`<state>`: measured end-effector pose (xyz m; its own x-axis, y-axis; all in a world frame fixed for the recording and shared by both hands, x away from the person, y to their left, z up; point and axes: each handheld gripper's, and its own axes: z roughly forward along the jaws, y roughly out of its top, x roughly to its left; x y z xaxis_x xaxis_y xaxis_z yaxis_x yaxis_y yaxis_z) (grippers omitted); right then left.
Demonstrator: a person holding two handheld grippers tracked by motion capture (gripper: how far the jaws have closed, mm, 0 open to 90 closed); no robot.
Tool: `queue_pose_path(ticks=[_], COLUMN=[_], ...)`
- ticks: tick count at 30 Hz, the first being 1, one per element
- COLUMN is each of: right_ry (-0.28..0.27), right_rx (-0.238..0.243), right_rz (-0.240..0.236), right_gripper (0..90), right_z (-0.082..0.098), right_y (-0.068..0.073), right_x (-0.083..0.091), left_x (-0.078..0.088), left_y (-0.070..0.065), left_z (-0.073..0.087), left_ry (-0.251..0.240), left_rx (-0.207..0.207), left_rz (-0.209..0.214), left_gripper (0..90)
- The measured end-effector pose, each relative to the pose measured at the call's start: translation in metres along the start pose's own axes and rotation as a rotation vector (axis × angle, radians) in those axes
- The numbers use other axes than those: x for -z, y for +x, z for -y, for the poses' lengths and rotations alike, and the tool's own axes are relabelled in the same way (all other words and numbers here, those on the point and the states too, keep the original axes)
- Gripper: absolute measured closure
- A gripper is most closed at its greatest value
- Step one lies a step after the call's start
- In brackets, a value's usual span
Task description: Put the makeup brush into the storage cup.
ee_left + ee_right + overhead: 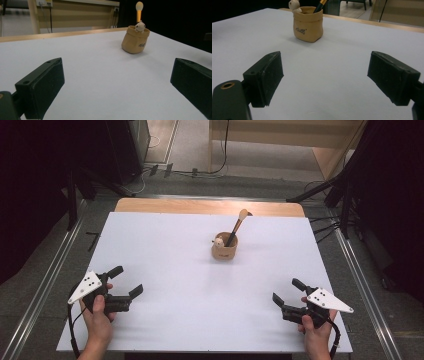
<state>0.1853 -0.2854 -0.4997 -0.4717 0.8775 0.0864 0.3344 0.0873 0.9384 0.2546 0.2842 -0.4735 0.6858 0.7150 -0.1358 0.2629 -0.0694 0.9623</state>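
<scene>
A small tan pot shaped like a sack [224, 249] stands on the white surface [165, 270], near the far middle. A brush with a black handle and a pale round tip [237, 225] leans in the pot, and a tiny white figure [219, 241] sits on its rim. The left claw [126, 281] rests at the near left, jaws wide apart and holding nothing. The right claw [287, 291] rests at the near right, jaws wide apart too. Both are well apart from the pot.
</scene>
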Motion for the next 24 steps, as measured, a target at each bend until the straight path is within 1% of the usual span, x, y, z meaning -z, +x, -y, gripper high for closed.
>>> queue_pose_path(ticks=[5,10,15,20,24], right_ry=[-0.002,-0.001,0.000,-0.008,-0.012], right_rx=[-0.001,0.000,0.007,0.007,0.005], right_rz=[-0.001,0.000,-0.001,0.013,0.032], right_gripper=[13.5,13.5,13.5,13.4,13.4], right_z=[0.000,0.000,0.000,-0.001,0.000], right_y=[0.000,0.001,0.002,0.003,0.002], right_x=[0.001,0.001,0.002,0.004,0.007], left_x=[0.011,0.022,0.031,0.033,0.028], left_y=[0.004,0.008,0.009,0.012,0.013], left_z=[0.002,0.006,0.008,0.008,0.007], left_ry=[0.011,0.015,0.013,0.006,0.001], left_rx=[-0.009,0.001,0.010,0.020,0.021], left_rz=[-0.027,-0.046,-0.062,-0.075,-0.072], left_gripper=[0.0,0.0,0.0,0.0,0.0])
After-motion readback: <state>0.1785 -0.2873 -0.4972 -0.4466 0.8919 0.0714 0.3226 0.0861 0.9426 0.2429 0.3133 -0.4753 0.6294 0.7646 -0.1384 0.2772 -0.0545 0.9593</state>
